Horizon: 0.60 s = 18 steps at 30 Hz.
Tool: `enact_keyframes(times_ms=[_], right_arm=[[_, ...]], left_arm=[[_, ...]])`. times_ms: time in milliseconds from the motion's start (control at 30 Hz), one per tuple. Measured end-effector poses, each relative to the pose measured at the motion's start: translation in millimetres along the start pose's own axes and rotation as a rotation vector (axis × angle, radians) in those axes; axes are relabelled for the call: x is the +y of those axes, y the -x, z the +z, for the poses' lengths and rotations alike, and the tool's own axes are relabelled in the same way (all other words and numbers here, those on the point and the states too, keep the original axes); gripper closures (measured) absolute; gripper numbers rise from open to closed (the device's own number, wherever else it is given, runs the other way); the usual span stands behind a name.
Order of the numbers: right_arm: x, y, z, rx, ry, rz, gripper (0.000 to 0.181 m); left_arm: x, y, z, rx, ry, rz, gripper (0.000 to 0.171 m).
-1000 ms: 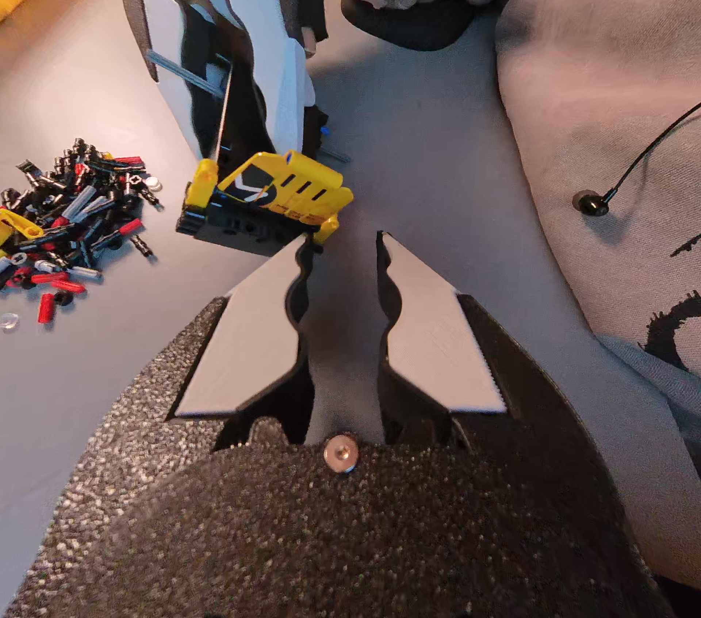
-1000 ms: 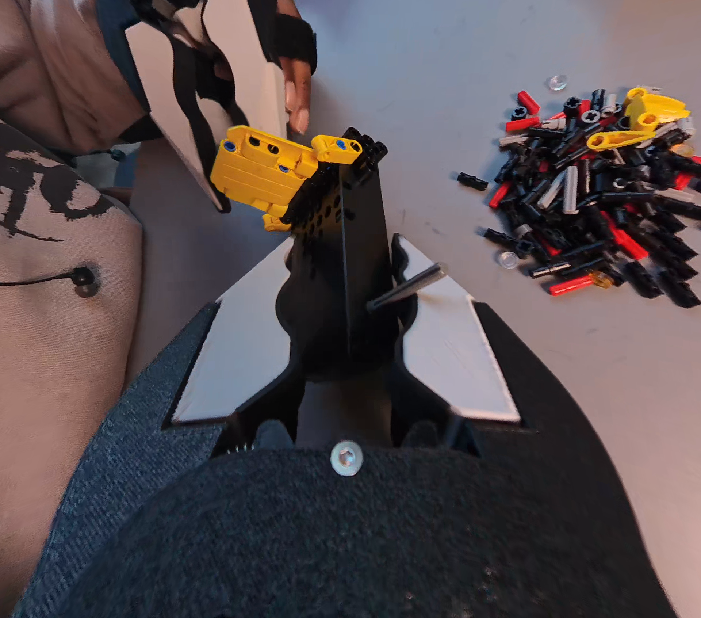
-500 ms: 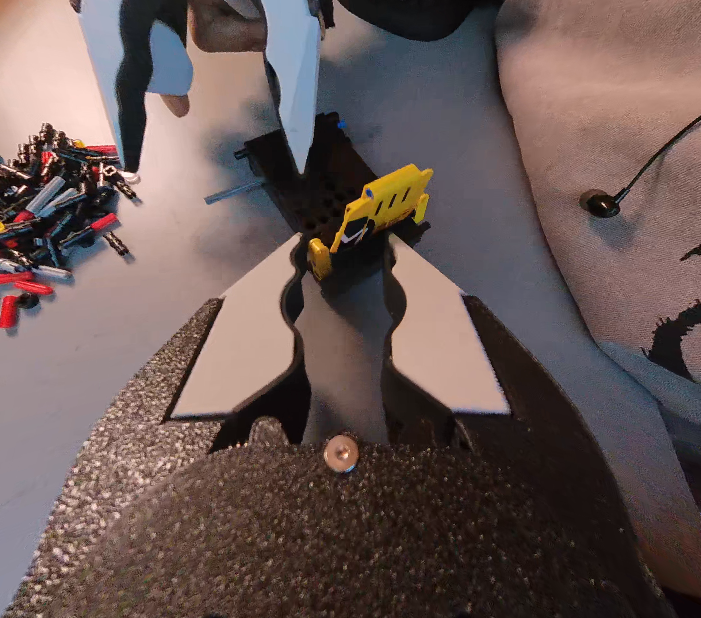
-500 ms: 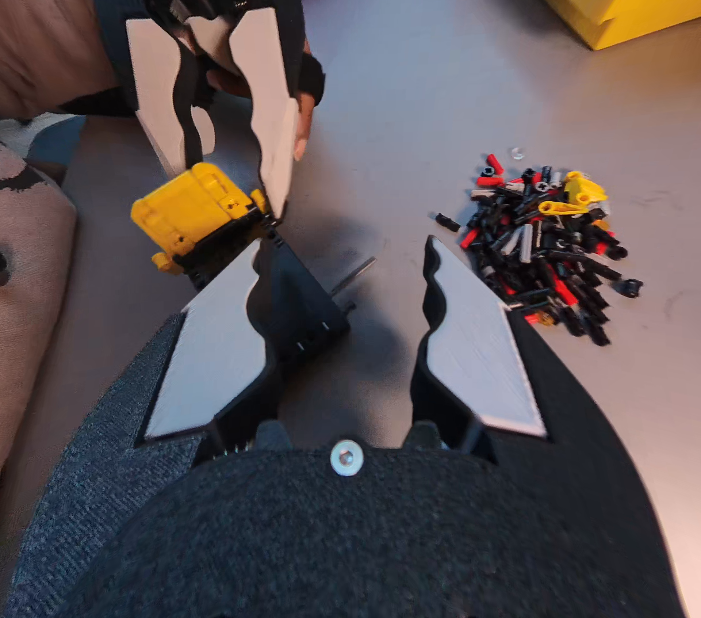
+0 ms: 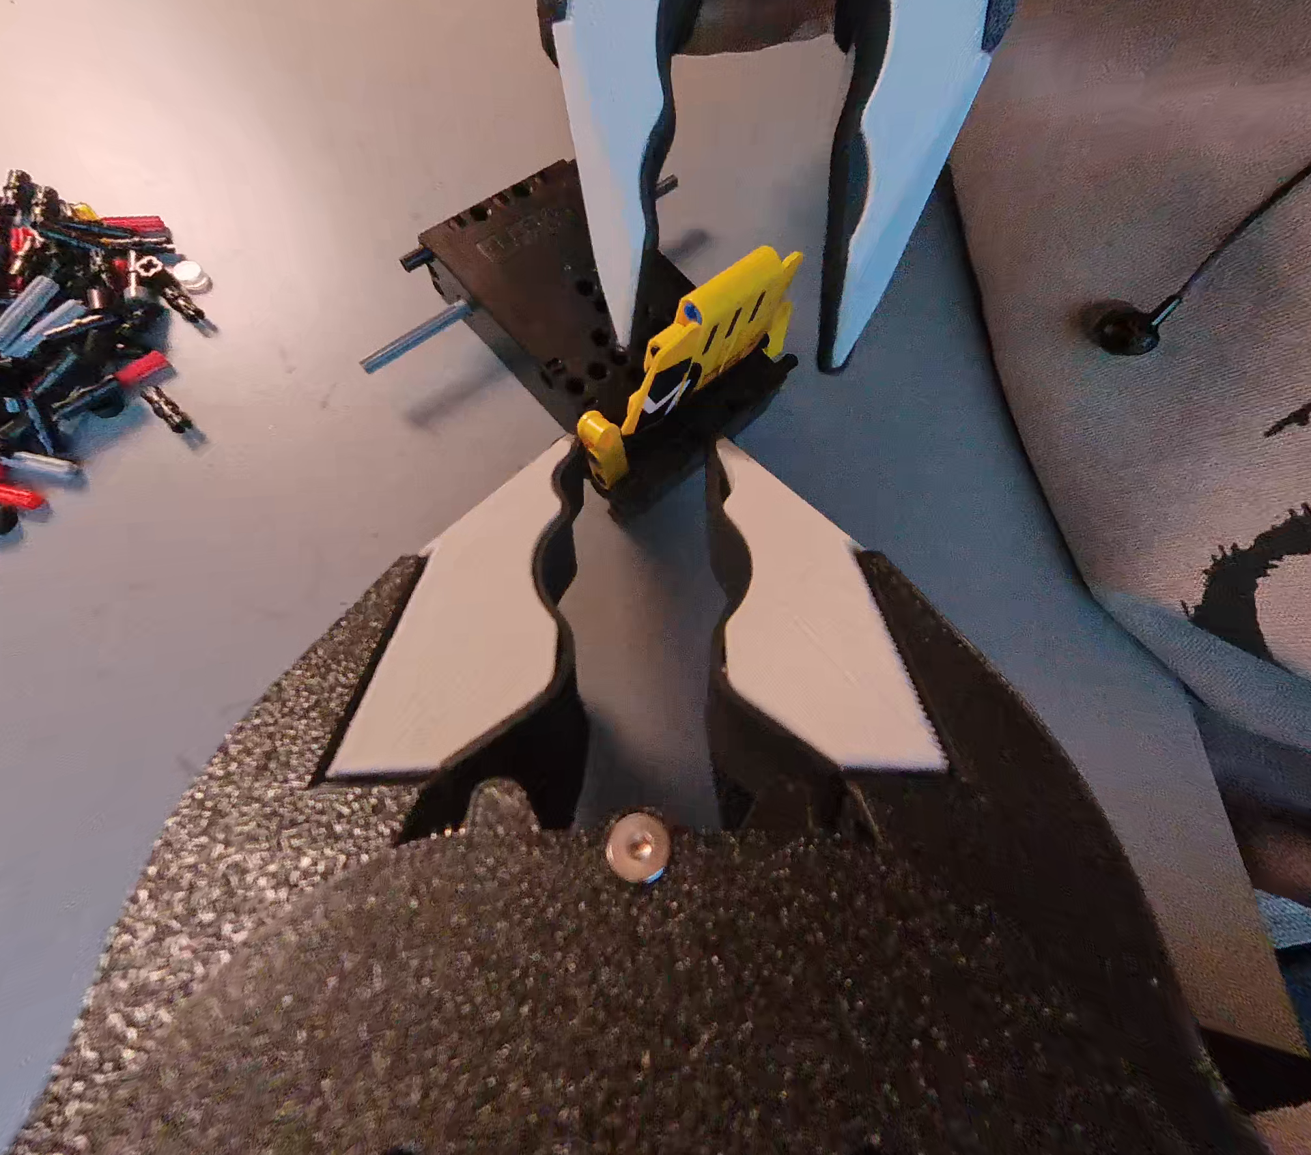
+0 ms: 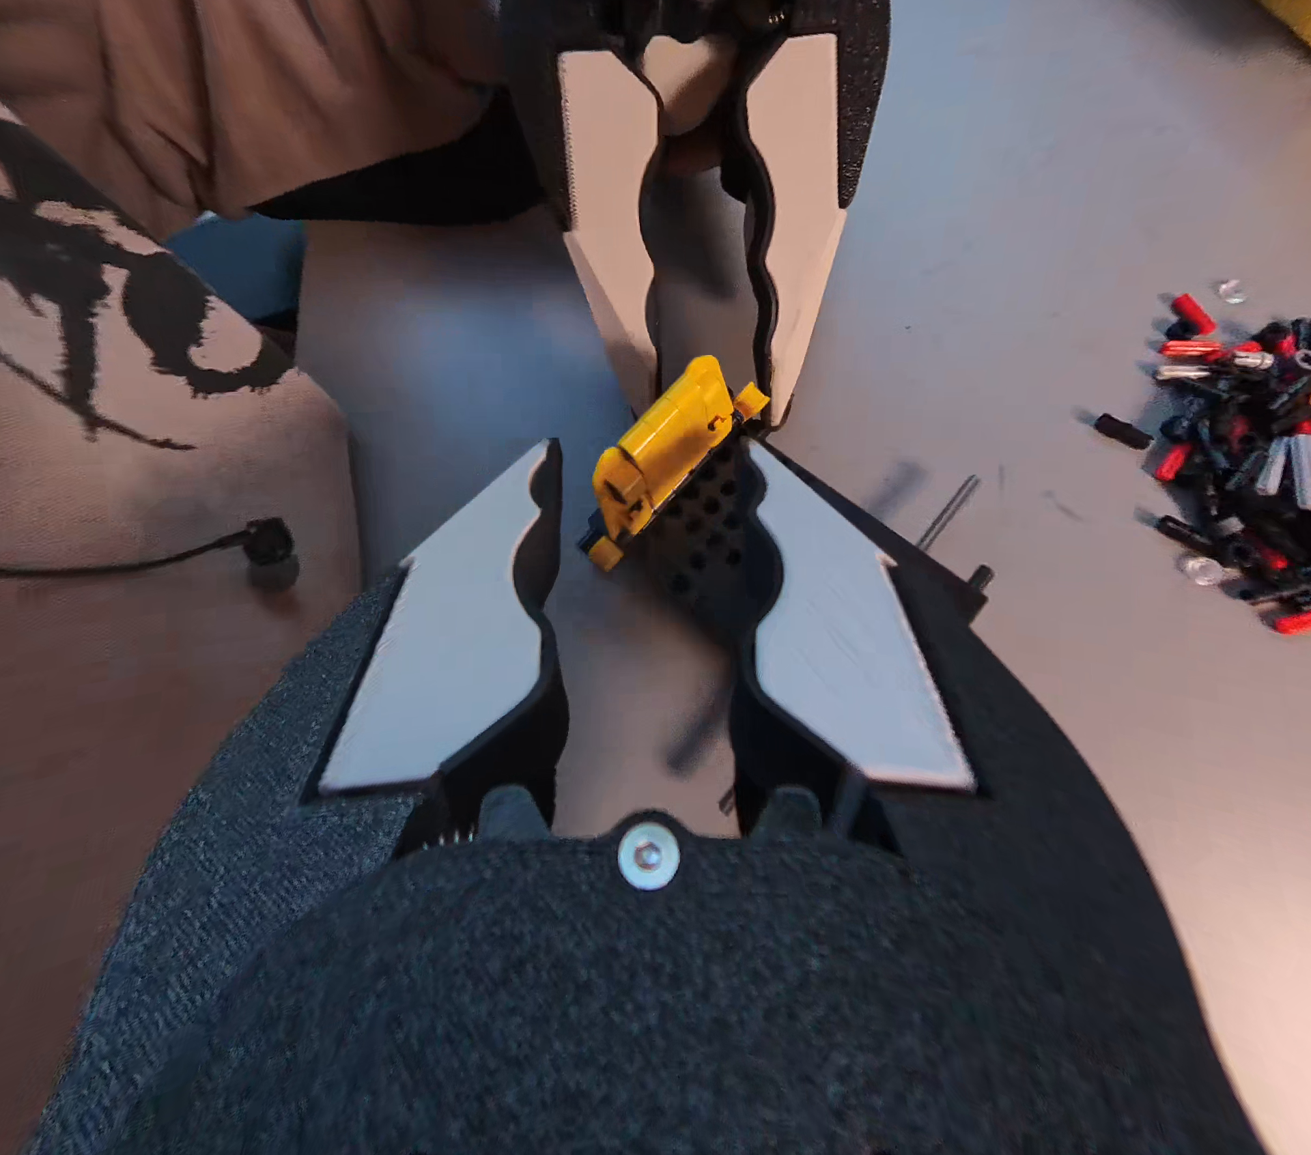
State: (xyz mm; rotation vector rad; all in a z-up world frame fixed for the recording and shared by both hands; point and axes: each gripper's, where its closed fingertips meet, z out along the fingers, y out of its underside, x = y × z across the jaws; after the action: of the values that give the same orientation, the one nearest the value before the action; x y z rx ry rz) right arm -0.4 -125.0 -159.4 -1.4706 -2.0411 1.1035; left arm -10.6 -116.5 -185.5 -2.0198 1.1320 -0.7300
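Left gripper: jaws parted, nothing clamped, tips on either side of the near end of the model without pinching it. Right gripper: jaws spread, holding nothing, tips about the model's other end.

The model, a black perforated block with a yellow panel standing tilted on it, lies on the worktop near the edge by the person's sweater. It looks light, rigid and smooth. The clipped-on panel may pop off, so grasp the black block across its flat sides.

Both grippers point down at a slant, facing each other. Loose parts lie well apart.
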Motion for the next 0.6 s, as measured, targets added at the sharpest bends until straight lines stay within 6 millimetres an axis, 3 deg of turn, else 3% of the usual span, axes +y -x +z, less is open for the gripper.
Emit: enact_keyframes(times_ms=[33,167,300,600], right_arm=[[2,-2,5,0.02,0.006,0.002,0.152],[1,-18,-5,-0.034,-0.07,0.149,0.173],[11,-28,-15,-0.162,-0.108,0.34,0.175],[12,-29,-14,-0.197,-0.06,0.281,0.174]], left_arm=[[2,0,1,-0.009,0.013,0.003,0.138],[5,-1,0,-0.017,0.021,-0.007,0.151],[2,-1,4,-0.038,0.02,0.005,0.156],[-5,1,1,-0.032,-0.031,-0.034,0.15]])
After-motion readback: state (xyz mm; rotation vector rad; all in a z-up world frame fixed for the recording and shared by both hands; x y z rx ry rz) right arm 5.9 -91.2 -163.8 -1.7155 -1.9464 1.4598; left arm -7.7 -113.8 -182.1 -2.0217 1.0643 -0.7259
